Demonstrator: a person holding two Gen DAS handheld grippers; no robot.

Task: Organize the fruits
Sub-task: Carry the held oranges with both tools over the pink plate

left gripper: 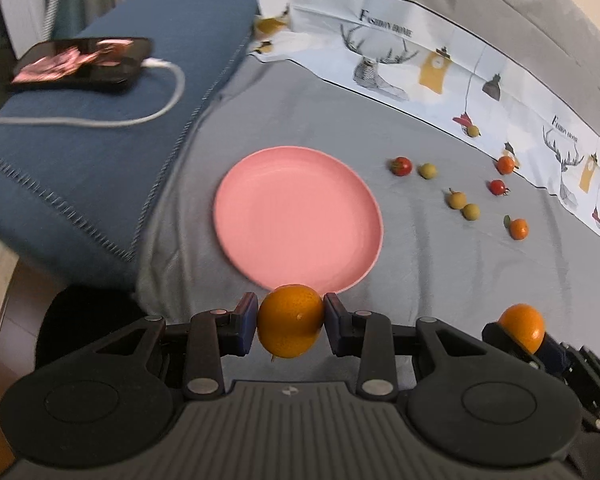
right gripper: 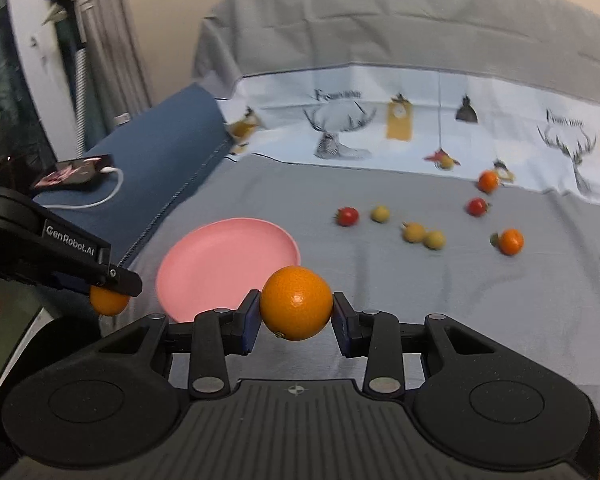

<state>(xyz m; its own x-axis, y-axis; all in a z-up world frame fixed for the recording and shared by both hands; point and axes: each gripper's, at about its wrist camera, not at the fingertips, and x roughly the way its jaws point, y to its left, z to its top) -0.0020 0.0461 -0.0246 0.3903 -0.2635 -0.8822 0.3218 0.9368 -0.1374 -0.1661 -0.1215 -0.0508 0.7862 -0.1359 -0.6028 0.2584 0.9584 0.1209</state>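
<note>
My left gripper and right gripper each pinched an orange; the pink plate lay just ahead, nearer my left one

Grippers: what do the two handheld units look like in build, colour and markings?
Both match: the left gripper and right gripper have matte black bodies, ribbed centre panels, round side housings, silver pivot pins and dark blue pads. White "GenRobot.AI" lettering marks the left one's side. No cables or sleeves show.

One pink plate; four oranges, two of them small; two red tomatoes; three yellow-green fruits; one phone.
</note>
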